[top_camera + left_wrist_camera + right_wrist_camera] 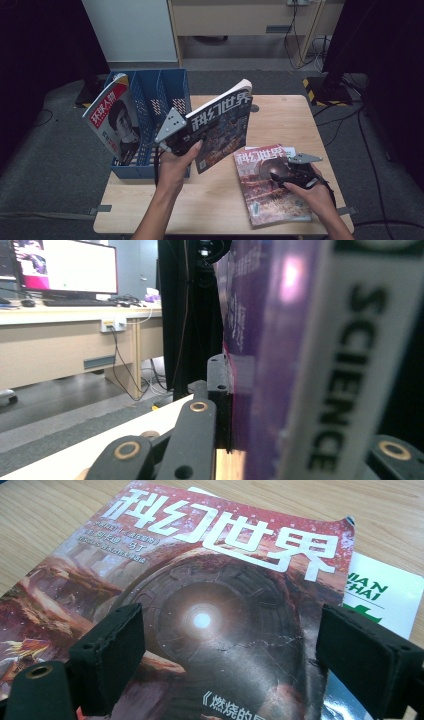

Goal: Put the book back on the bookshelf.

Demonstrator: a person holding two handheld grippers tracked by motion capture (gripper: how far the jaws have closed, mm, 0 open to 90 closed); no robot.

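My left gripper is shut on a dark-covered magazine and holds it upright above the table, beside the blue file rack. In the left gripper view its purple cover and white spine sit clamped between the jaws. A red-covered magazine lies flat at the front right of the table. My right gripper hovers just above it, open; in the right gripper view the black pads stand wide apart over its cover.
The rack stands at the table's left edge and holds a magazine with a portrait cover in its left slot. A white and green magazine lies under the red one. Bare wooden table stretches behind.
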